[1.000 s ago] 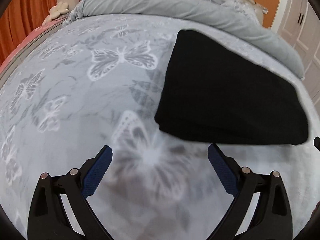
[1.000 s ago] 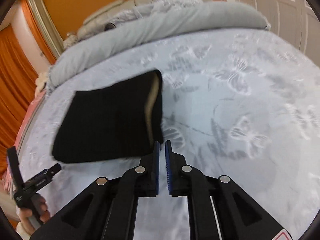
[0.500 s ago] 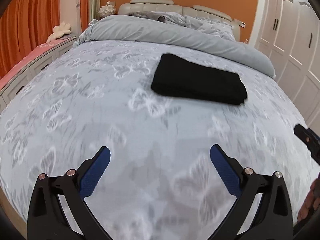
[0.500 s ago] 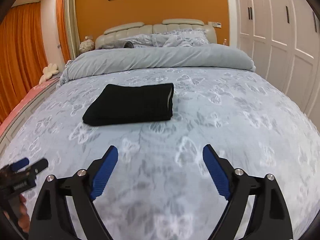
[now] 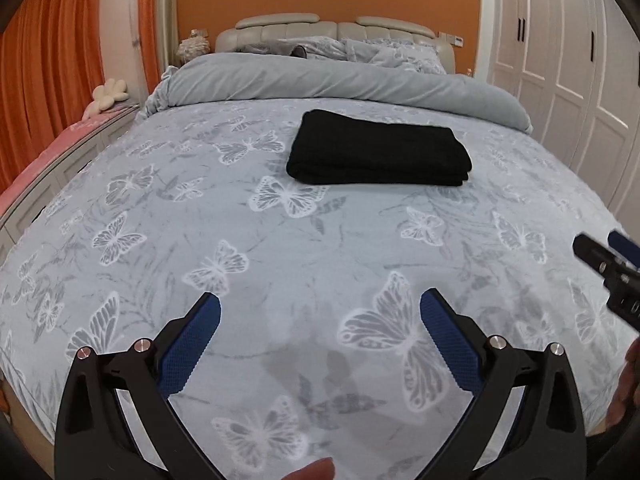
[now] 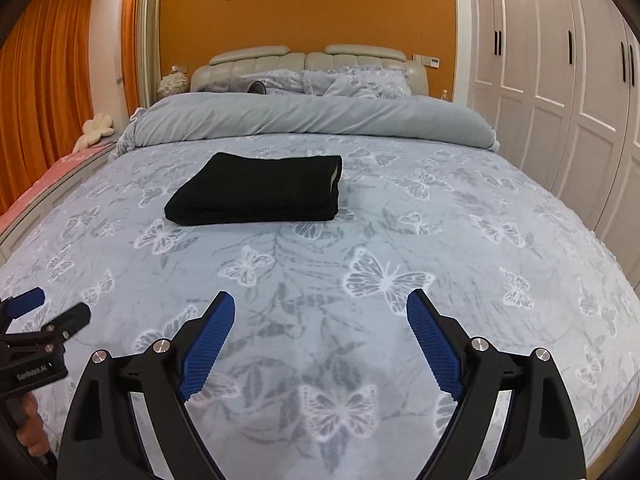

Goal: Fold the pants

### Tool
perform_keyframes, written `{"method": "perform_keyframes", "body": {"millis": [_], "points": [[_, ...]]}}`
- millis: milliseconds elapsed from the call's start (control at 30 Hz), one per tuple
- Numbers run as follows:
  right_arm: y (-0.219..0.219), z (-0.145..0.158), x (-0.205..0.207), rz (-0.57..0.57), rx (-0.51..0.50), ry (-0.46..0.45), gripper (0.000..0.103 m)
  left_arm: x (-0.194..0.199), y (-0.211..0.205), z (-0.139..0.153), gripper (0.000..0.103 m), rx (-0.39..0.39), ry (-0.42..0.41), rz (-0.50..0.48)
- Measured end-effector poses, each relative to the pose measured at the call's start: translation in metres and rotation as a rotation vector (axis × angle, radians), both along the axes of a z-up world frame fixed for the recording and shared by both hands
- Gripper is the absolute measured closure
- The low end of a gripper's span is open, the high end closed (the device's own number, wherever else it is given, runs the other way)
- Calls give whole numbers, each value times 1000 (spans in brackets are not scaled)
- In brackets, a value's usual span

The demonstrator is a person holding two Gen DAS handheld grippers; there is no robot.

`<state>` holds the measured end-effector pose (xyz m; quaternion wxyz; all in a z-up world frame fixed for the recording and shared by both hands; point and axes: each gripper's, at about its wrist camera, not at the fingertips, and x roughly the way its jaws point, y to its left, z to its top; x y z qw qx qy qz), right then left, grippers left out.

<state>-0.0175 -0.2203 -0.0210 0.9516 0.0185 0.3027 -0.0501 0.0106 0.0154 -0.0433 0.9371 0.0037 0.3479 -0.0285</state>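
Note:
The black pants [image 5: 378, 152] lie folded in a flat rectangle on the butterfly-print bed cover [image 5: 280, 240], far from both grippers; they also show in the right wrist view [image 6: 258, 194]. My left gripper [image 5: 320, 312] is open and empty, held above the near part of the bed. My right gripper [image 6: 321, 312] is open and empty too, also above the near part of the bed. The right gripper shows at the right edge of the left wrist view [image 5: 608, 258], and the left gripper at the left edge of the right wrist view [image 6: 36, 312].
A rolled grey duvet [image 6: 312, 118] and pillows [image 6: 352, 80] lie at the head of the bed. White wardrobe doors [image 6: 560, 80] stand on the right. Orange curtains [image 6: 44, 100] and a pink bench [image 5: 52, 148] are on the left.
Both grippers have pulled back from the folded pants toward the foot of the bed. The right gripper went from shut to open. The pants have stayed in place.

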Motion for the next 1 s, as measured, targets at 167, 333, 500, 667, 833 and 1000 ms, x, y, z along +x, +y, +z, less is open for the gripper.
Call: {"method": "perform_keyframes", "body": {"millis": [167, 333, 500, 667, 833, 1000], "points": [[-2, -2, 4, -6, 27, 15, 17, 2, -1, 2, 5, 5, -10, 7], [-5, -3, 4, -15, 64, 21, 17, 1, -7, -1, 5, 28, -8, -13], [-6, -4, 4, -20, 62, 29, 17, 0, -9, -4, 5, 31, -3, -17], [-5, -6, 4, -19, 57, 40, 17, 2, -7, -7, 5, 15, 14, -17], [-3, -5, 4, -21, 59, 41, 17, 3, -6, -8, 5, 18, 17, -11], [-5, -7, 3, -10, 46, 43, 17, 3, -6, -8, 5, 21, 17, -13]]}}
